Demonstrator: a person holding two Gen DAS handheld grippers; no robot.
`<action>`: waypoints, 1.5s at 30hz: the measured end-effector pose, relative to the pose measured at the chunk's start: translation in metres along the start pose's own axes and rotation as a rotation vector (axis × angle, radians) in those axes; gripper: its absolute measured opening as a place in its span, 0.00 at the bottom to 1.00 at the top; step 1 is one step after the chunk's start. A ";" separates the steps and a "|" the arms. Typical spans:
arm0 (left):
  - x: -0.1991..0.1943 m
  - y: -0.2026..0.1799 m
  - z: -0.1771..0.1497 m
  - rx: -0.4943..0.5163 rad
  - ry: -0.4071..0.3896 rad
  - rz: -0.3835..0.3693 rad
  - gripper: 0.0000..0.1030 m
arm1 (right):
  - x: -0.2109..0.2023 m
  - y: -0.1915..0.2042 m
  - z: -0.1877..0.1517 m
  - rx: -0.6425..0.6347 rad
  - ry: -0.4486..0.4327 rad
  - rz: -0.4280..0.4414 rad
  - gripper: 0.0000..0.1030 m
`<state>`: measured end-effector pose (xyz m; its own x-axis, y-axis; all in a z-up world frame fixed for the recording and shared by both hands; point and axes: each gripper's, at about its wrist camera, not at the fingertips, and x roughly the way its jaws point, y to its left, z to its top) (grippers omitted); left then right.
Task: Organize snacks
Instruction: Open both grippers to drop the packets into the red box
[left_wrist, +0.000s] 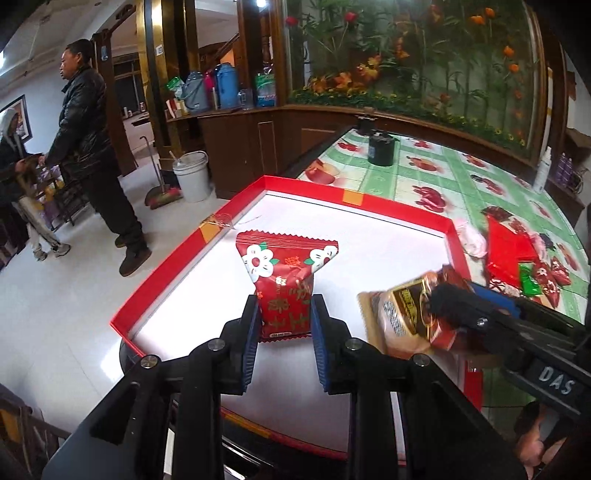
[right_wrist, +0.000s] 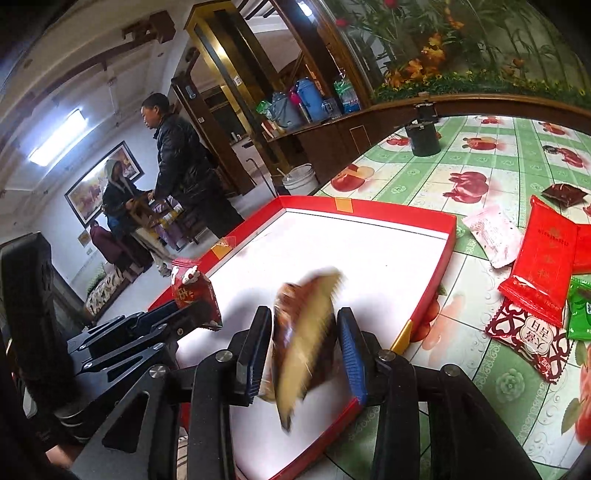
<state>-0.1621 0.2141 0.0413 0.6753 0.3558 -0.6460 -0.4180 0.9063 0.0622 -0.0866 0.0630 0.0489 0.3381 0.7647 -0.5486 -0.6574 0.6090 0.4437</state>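
Snacks are only starting to reach the red-walled tray (right_wrist: 448, 236), whose white floor is otherwise bare. The left gripper (left_wrist: 284, 325) is closed on a red flowered packet (left_wrist: 286, 284), held upright with its bottom edge at or just above the tray floor. The right gripper (right_wrist: 304, 354) has a brown and gold packet (right_wrist: 306, 343) between its jaws over the near part of the tray; the packet is blurred, and I cannot tell whether the pads press on it or have let go. Several packets lie unsorted on the tablecloth (right_wrist: 424, 184) beside the tray: a pale pink one (right_wrist: 493, 234), a long red one (right_wrist: 541, 258), a dark brown one (right_wrist: 563, 194), a heart-patterned one (right_wrist: 528, 341) and a green one (right_wrist: 580, 314). So most of the job looks undone. Tray walls are low, the far half offers open room, and the two grippers work close together near the front edge.
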 end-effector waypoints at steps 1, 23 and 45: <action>0.000 0.000 0.000 -0.001 0.000 0.003 0.24 | 0.000 -0.002 0.000 0.009 0.001 0.006 0.40; -0.016 -0.001 0.007 0.018 -0.065 0.097 0.48 | -0.009 -0.010 0.000 0.040 -0.014 0.026 0.46; -0.033 -0.080 0.023 0.202 -0.103 -0.030 0.54 | -0.164 -0.174 0.022 0.246 -0.230 -0.291 0.59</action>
<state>-0.1366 0.1353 0.0754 0.7487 0.3399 -0.5691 -0.2737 0.9404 0.2016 -0.0126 -0.1640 0.0774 0.6450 0.5638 -0.5159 -0.3425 0.8167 0.4644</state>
